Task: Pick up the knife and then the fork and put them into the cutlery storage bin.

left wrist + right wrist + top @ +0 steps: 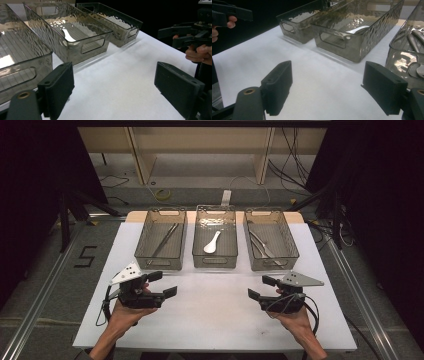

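The left gripper (166, 284) and right gripper (258, 287), jaws wide and empty, hover at lower frame, likely poised; a white spoon (212, 242) lies in the middle bin (215, 261), upper centre.

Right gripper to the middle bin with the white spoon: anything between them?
Nothing: the high view shows bare white table between the right gripper and the middle bin holding the spoon.

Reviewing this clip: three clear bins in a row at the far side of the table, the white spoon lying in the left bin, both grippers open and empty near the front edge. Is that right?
Not quite. The white spoon lies in the middle bin, not the left bin, which holds thin metal utensils; the high view shows this. The rest stands: three bins in a row, the left gripper and right gripper open and empty.
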`<move>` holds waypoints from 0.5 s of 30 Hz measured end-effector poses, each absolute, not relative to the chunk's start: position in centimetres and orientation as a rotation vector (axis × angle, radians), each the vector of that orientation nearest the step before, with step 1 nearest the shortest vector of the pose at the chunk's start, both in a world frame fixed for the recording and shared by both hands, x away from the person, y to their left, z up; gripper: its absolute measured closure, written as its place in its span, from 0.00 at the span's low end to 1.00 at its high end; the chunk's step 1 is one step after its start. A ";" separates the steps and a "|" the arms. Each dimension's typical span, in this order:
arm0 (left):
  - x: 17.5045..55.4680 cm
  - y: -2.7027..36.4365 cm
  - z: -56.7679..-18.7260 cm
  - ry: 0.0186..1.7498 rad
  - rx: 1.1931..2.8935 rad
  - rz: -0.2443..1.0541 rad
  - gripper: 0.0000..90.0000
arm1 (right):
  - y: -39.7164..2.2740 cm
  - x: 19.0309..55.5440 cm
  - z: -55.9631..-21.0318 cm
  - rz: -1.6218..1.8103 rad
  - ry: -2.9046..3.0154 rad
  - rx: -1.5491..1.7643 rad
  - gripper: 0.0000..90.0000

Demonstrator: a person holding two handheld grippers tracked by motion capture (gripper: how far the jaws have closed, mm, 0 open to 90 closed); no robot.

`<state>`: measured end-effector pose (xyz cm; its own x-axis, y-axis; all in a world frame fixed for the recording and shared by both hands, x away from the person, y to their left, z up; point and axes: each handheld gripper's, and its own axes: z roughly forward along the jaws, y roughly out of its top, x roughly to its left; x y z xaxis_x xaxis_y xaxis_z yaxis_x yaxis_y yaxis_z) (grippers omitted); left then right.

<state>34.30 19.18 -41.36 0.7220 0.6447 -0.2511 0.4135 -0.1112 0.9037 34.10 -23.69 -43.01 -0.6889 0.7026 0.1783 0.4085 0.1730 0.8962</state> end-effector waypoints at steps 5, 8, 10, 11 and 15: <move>34.2 19.1 -41.4 0.842 1.739 0.243 0.17 | -23.9 33.8 -43.1 1.518 2.175 1.071 0.27; 34.2 19.2 -41.4 0.847 1.737 0.241 0.17 | -24.0 33.6 -43.3 1.505 2.175 1.074 0.27; 34.2 19.2 -41.4 0.844 1.744 0.242 0.17 | -24.1 33.5 -43.3 1.505 2.170 1.078 0.27; 34.1 19.2 -41.5 0.844 1.745 0.245 0.17 | -24.2 33.5 -43.3 1.510 2.167 1.085 0.27; 34.0 19.3 -41.5 0.851 1.743 0.241 0.17 | -24.4 33.2 -43.5 1.511 2.159 1.097 0.27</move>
<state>34.02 19.29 -41.52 0.7185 0.6480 -0.2527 0.4195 -0.1138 0.9006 33.19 -24.44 -43.52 -0.6697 0.7194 0.1843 0.4196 0.1618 0.8932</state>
